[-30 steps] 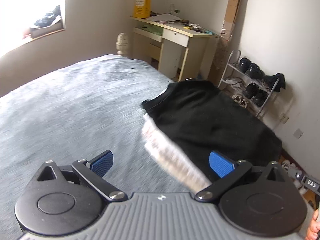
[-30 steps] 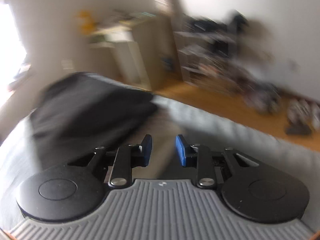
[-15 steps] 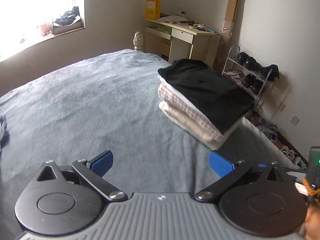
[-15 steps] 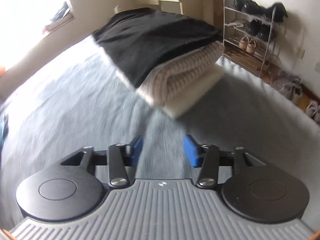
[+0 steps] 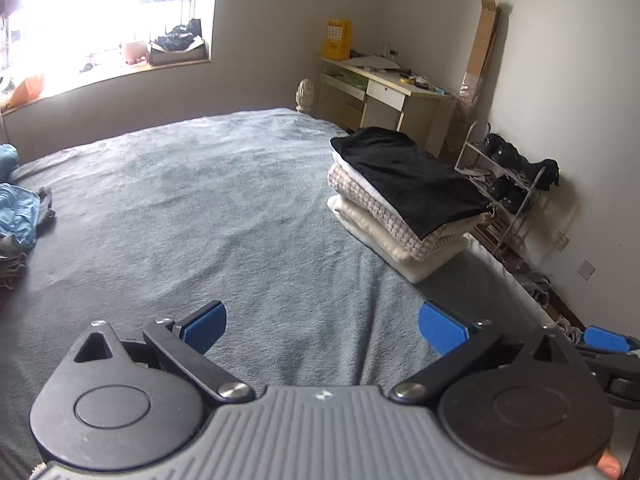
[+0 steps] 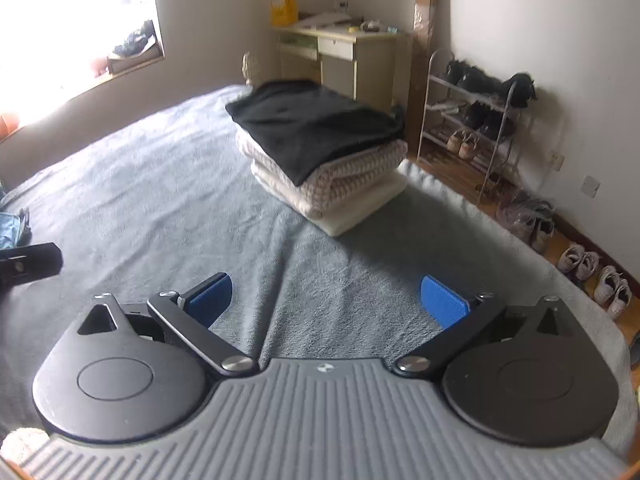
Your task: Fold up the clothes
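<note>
A stack of folded clothes sits near the right edge of the grey bed, with a folded black garment on top of pink knit and cream layers. The same stack shows ahead in the right wrist view, the black garment topmost. My left gripper is open and empty, well short of the stack. My right gripper is open too, holding nothing, over the blanket in front of the stack. Unfolded blue clothing lies at the bed's far left.
A desk stands by the far wall, a shoe rack along the right wall, and shoes on the floor beside the bed. A window sill holds clutter. The left gripper's body shows at the right view's left edge.
Both grippers have pulled back from the stack, which now looks smaller and farther away. The right gripper's jaws have spread from nearly shut to wide open. The black garment stays on top.
</note>
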